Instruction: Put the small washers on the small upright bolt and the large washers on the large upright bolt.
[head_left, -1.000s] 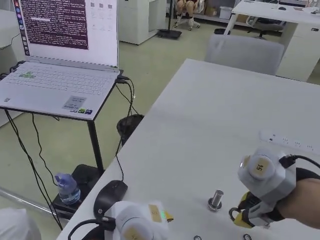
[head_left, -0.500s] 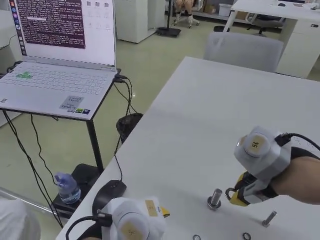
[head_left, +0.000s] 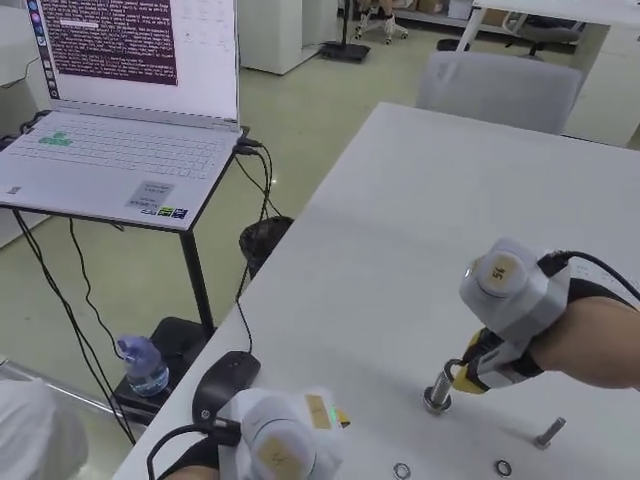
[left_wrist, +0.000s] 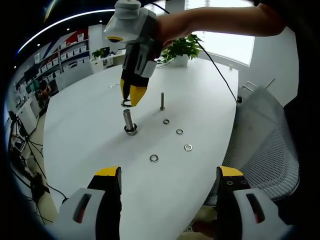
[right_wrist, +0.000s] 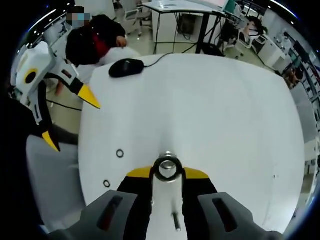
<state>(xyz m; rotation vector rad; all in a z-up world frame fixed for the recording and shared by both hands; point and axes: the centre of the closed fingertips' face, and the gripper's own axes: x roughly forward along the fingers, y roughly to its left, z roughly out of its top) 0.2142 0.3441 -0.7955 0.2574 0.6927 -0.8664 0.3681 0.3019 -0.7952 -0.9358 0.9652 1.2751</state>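
Your right gripper (right_wrist: 167, 173) pinches a large washer (right_wrist: 167, 167), held level just above the top of the large bolt (left_wrist: 129, 121); contact cannot be told. Your left gripper (left_wrist: 167, 176) hangs wide and empty near the bench (left_wrist: 90, 135) edge. Small bolt (left_wrist: 162, 101) stands beside the large one. Four loose washers (left_wrist: 154, 158) lie nearby.

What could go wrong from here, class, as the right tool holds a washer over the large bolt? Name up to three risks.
1. The washer in the right tool may sit off-centre on the large bolt, catch on its top and drop.
2. A sideways push could tip that bolt, which seems to stand free on the table.
3. The small bolt stands close by; pulling back could knock it over.
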